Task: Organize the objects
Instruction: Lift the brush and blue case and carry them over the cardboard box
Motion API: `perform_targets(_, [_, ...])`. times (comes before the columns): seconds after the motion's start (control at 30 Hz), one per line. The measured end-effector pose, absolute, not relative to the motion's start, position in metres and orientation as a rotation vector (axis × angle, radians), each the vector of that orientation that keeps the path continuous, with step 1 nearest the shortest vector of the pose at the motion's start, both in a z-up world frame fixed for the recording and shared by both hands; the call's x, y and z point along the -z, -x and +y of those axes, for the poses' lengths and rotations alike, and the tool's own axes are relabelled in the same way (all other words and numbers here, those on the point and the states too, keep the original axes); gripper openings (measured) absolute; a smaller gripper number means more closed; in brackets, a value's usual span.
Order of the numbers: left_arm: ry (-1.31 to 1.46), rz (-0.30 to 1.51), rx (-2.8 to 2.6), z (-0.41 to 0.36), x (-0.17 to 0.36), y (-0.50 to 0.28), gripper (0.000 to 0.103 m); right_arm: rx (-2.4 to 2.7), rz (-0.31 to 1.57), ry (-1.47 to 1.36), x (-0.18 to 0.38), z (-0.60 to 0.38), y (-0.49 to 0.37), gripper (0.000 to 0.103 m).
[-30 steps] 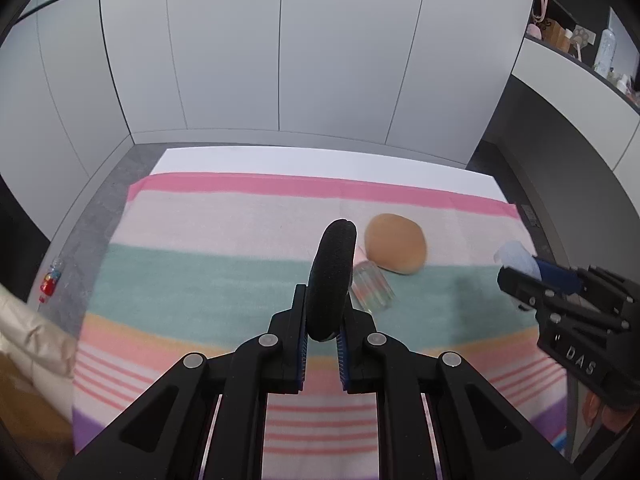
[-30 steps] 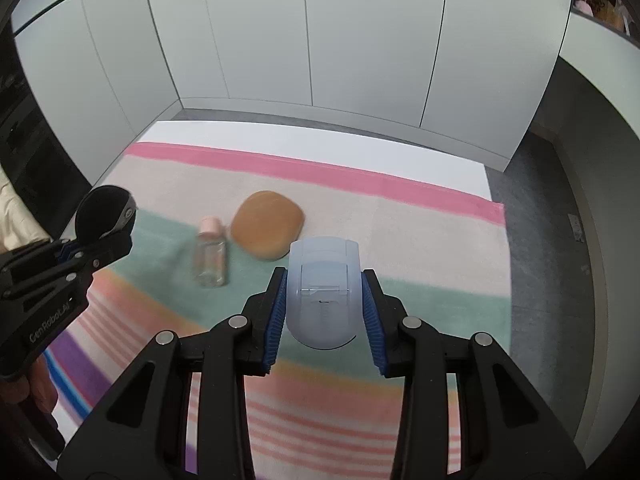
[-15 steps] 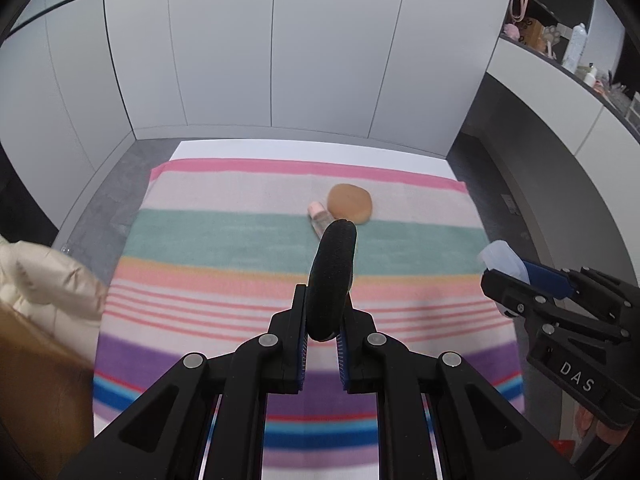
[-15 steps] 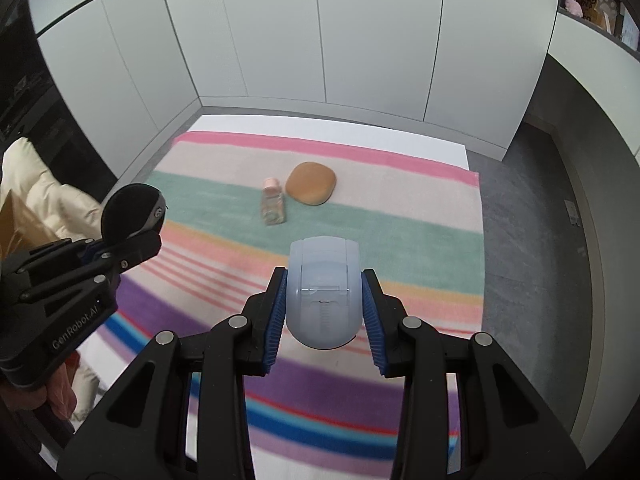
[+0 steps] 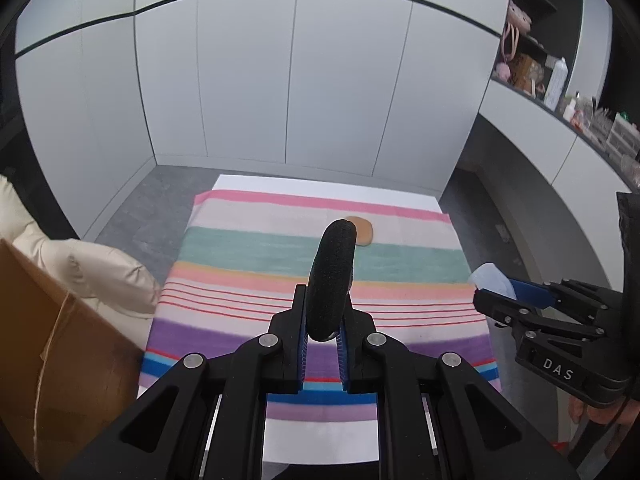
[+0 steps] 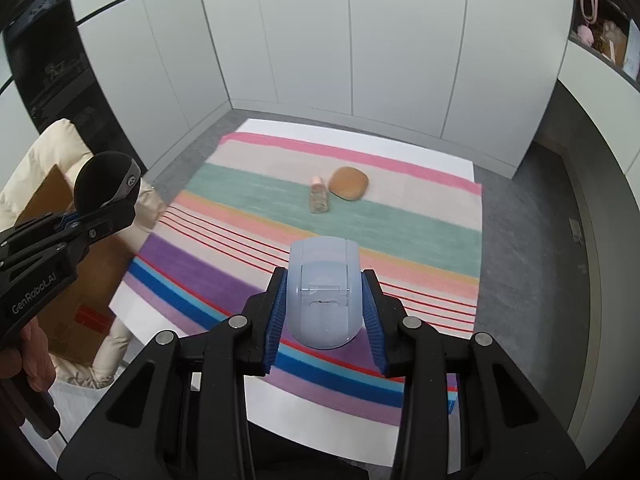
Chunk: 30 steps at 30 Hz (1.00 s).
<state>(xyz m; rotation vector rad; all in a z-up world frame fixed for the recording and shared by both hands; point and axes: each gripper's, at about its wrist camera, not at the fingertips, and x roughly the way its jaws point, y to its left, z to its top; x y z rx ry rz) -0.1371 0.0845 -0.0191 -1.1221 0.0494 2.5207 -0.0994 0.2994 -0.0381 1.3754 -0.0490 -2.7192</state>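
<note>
Clear bottle point(image 6: 319, 199) lies on striped cloth point(image 6: 416, 236) beside brown bun point(image 6: 348, 183); left hand-held gripper point(image 5: 323, 342) clamps black disc point(image 5: 333, 280), right hand-held gripper point(image 6: 325, 312) clamps pale-blue case point(image 6: 324, 292).

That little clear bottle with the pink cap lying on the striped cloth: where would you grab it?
Grip the bottle across its clear body, coming from above with a finger on each long side. It lies flat, cap pointing away, and the brown bun-like thing sits close by its cap end.

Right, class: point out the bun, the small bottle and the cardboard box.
bun point(image 6: 348, 183), right wrist view, middle of its top.
small bottle point(image 6: 319, 199), right wrist view, its clear body.
cardboard box point(image 5: 60, 344), left wrist view, its brown side.
</note>
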Motion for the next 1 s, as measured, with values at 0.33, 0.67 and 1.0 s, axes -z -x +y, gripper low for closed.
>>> perform_targets(0.33, [1.130,-0.033,-2.606,0.046,0.021,0.138,0.012,2.669,-0.145,-1.313,0.025,0.284,0.101,0.038])
perform_targets(0.67, [1.100,-0.004,-2.649,0.032,0.018,0.130,0.012,2.653,-0.083,-1.285,0.020,0.257,0.111,0.038])
perform_targets(1.0, [1.125,-0.051,-2.680,0.000,0.021,0.127,0.012,2.642,-0.029,-1.263,0.021,0.226,0.123,0.038])
